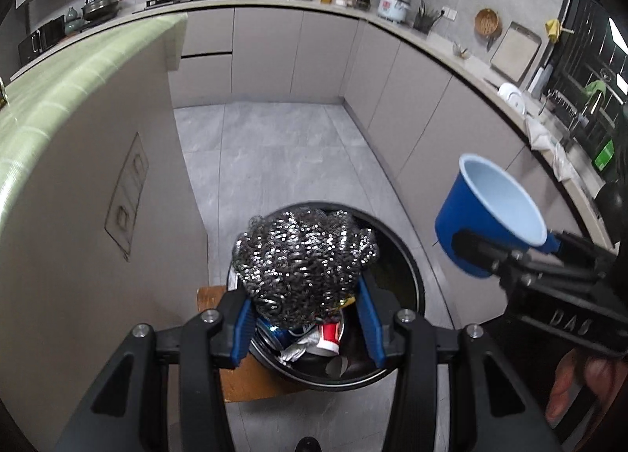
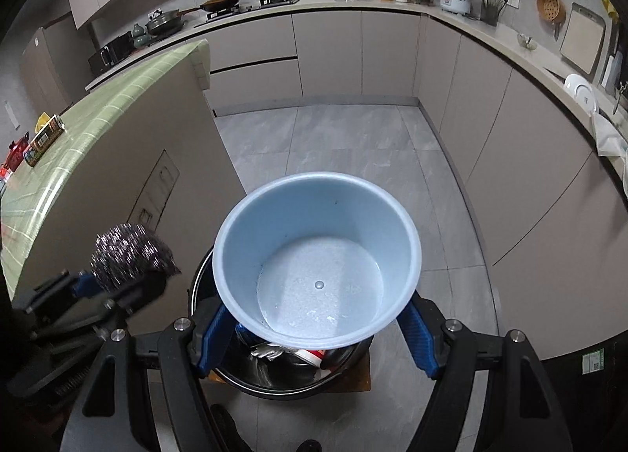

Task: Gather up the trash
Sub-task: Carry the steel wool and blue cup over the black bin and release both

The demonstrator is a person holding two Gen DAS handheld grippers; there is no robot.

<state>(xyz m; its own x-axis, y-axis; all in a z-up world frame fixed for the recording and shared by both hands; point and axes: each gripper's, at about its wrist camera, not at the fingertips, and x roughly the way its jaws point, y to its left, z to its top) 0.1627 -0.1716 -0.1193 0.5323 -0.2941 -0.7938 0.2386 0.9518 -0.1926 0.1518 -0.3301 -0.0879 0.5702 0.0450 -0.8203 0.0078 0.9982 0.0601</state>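
Our left tongs (image 1: 306,310) clamp a steel wool ball (image 1: 304,261) above the open trash bin (image 1: 408,267); our right tongs (image 2: 314,328) grip a blue cup (image 2: 316,269), its axis tilted, mouth facing up toward us, over the same bin.

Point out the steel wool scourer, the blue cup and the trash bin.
steel wool scourer (image 1: 304,259), left wrist view, middle of the wire ball.
blue cup (image 2: 318,287), right wrist view, inside bottom.
trash bin (image 1: 412,267), left wrist view, right side of its black rim.
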